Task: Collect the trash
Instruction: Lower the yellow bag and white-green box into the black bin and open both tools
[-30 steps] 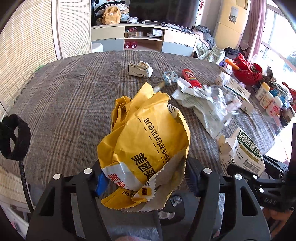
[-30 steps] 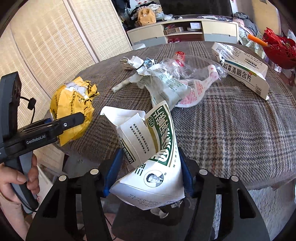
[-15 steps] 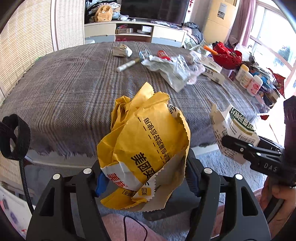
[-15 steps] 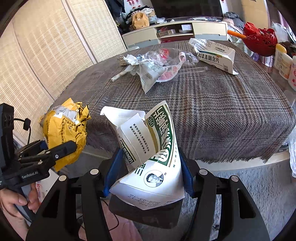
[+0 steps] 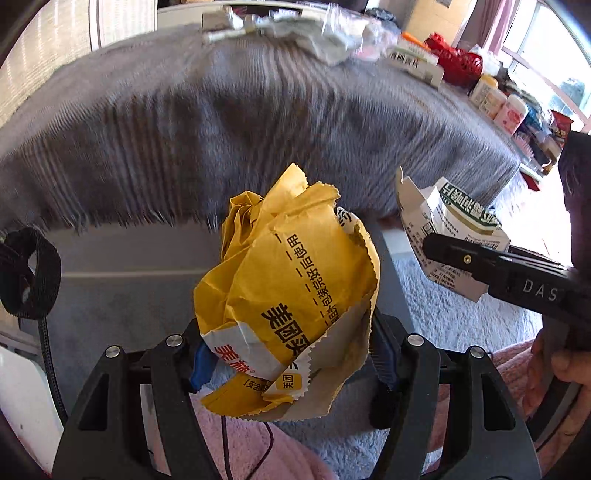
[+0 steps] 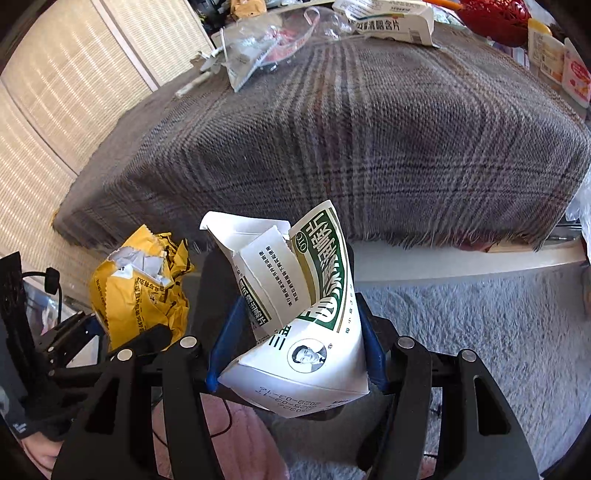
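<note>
My left gripper (image 5: 291, 354) is shut on a crumpled yellow paper bag (image 5: 295, 295) with black and red print. That bag (image 6: 144, 288) also shows at the lower left of the right wrist view. A torn white and green medicine carton (image 6: 306, 306) is clamped in my right gripper (image 6: 295, 350), and the carton (image 5: 443, 229) appears at the right of the left wrist view. Both grippers hang in front of and below the near edge of the table with its grey plaid cloth (image 6: 369, 122). A dark bin-like shape (image 6: 214, 291) lies behind the carton, mostly hidden.
More litter lies at the table's far side: clear plastic wrappers (image 6: 258, 48), a long white box (image 6: 391, 18), a white stick (image 6: 192, 85). A red basket (image 5: 454, 62) and bottles (image 5: 509, 110) stand at the right. Grey shaggy carpet (image 6: 480, 332) covers the floor; a hand (image 5: 569, 369) grips the right tool.
Both grippers have drawn back from over the table and sunk below its near edge, each still holding its piece of trash. The carpet and table front now fill the lower view.
</note>
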Tool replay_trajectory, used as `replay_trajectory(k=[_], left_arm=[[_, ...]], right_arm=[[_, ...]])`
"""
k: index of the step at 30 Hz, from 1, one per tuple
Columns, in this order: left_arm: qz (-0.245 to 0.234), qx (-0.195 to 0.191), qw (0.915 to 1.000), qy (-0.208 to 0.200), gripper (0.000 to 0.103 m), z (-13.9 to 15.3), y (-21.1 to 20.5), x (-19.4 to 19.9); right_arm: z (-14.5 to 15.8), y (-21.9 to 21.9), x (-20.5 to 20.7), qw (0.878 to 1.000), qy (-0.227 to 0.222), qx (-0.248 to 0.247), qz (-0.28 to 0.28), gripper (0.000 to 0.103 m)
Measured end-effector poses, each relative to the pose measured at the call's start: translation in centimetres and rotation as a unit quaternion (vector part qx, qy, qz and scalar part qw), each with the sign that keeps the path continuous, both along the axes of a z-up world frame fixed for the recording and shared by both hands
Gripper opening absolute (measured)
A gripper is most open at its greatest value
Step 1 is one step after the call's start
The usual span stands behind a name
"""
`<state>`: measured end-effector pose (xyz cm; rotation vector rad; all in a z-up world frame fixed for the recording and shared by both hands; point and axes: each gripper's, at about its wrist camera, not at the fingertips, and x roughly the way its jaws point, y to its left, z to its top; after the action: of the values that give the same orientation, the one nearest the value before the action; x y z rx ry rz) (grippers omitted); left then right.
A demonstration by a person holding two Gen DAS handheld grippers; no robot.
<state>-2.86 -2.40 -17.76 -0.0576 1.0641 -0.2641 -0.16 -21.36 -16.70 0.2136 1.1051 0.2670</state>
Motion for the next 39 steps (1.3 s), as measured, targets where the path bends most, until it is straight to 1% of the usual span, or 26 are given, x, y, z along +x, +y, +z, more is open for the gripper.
replay_trajectory(k=[4,7,9,11,16,18,19,21,23,24,25,27,29,34,39], left_arm=[[-0.005,0.008,0.9997,0.021,0.064,-2.2,-0.6,0.2],[-0.008,0.006,0.9995,0.029,0.064,-3.1,-0.9,0.4],[-0.013,0.006,0.9994,0.033,0.064,-3.4,-1.2,0.5],[-0.018,0.007,0.9992,0.034,0.064,-3.6,-1.4,0.6],[-0.025,0.009,0.9990,0.035,0.066,-4.1,-1.7,1.2],[-0.023,0.005,0.9990,0.038,0.068,-4.2,-1.9,1.3],[-0.024,0.003,0.9990,0.038,0.069,-4.2,-1.9,1.4],[-0.026,0.003,0.9990,0.037,0.070,-4.3,-2.0,0.9],[-0.026,0.005,0.9990,0.037,0.071,-4.4,-1.4,0.2],[-0.025,0.006,0.9990,0.038,0.071,-4.4,-1.2,0.1],[-0.024,0.007,0.9989,0.040,0.072,-4.4,-1.1,0.0],[-0.021,0.006,0.9989,0.042,0.077,-4.0,-0.1,0.0],[-0.021,0.008,0.9990,0.039,0.087,-3.8,0.2,-0.1],[-0.023,0.010,0.9993,0.028,0.093,-3.0,0.5,-0.3],[-0.021,0.014,0.9995,0.021,0.095,-2.0,0.7,-0.4]], right_arm=[[-1.0,0.2,0.2,1.000,0.006,-0.005,-0.002,0.060],[-1.6,0.7,0.3,1.000,0.005,-0.015,0.001,0.060],[-2.3,0.9,0.4,1.000,0.014,-0.017,0.002,0.060],[-2.8,0.9,0.6,1.000,0.022,-0.009,0.000,0.060],[-2.5,0.8,0.7,1.000,0.018,-0.002,-0.007,0.061],[-2.6,0.9,0.8,1.000,0.021,-0.002,-0.009,0.061],[-2.6,1.0,0.9,1.000,0.022,-0.002,-0.010,0.062],[-2.5,1.2,0.9,1.000,0.018,-0.004,-0.012,0.070],[-2.3,1.3,0.9,1.000,0.011,-0.006,-0.016,0.081],[-2.2,1.3,0.9,1.000,0.009,-0.008,-0.018,0.083],[-2.1,1.3,0.9,1.000,0.006,-0.011,-0.020,0.085],[-2.0,1.4,0.9,1.000,0.003,-0.017,-0.022,0.087],[-2.1,1.2,0.9,1.000,0.004,-0.018,-0.023,0.088],[-2.0,0.6,0.8,0.999,0.004,-0.015,-0.033,0.088],[-1.3,0.0,0.8,0.999,-0.001,-0.008,-0.042,0.088]])
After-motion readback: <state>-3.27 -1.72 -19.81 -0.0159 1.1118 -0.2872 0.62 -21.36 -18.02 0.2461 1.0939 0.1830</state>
